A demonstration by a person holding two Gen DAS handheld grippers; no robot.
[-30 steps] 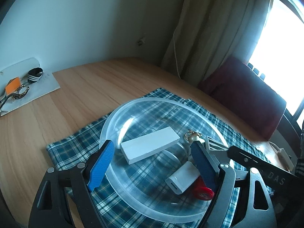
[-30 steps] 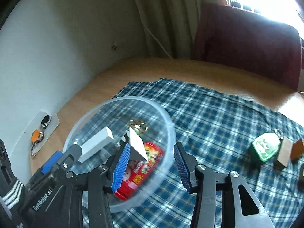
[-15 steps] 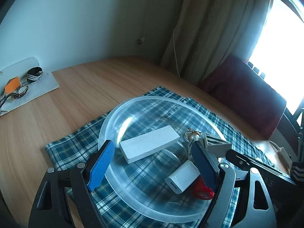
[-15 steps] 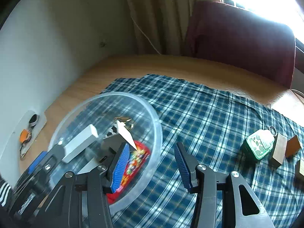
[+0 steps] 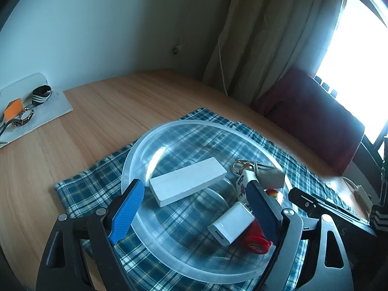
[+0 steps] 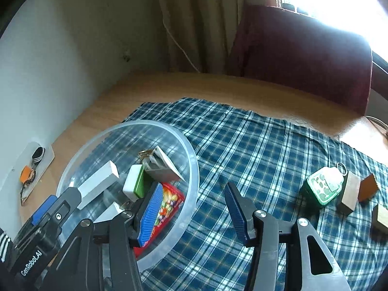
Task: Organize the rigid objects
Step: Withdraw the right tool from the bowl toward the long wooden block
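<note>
Hidden and cut off, around the bowl (image 6: 191,169)

My finger (image 6: 150,214) covers part of the red box (image 6: 169,201) inside it; beyond it, a wooden block (image 6: 380,215) runs off-frame.

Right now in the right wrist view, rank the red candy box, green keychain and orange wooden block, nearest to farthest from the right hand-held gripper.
1. Red candy box, in the bowl, by its left finger.
2. Green keychain, right, on the cloth.
3. Orange wooden block, farther right.

One clear bowl (image 6: 191,169) sits ahead-left of the right gripper (image 6: 194,214). It holds six things: one white block (image 5: 188,180), one white charger (image 5: 231,223), one red packet (image 6: 167,208), one grey wedge (image 6: 162,167), one tile keychain (image 6: 135,181), one key ring (image 5: 242,165). To that gripper's right lie one green keychain (image 6: 325,186) and three wooden blocks (image 6: 349,191).
</note>
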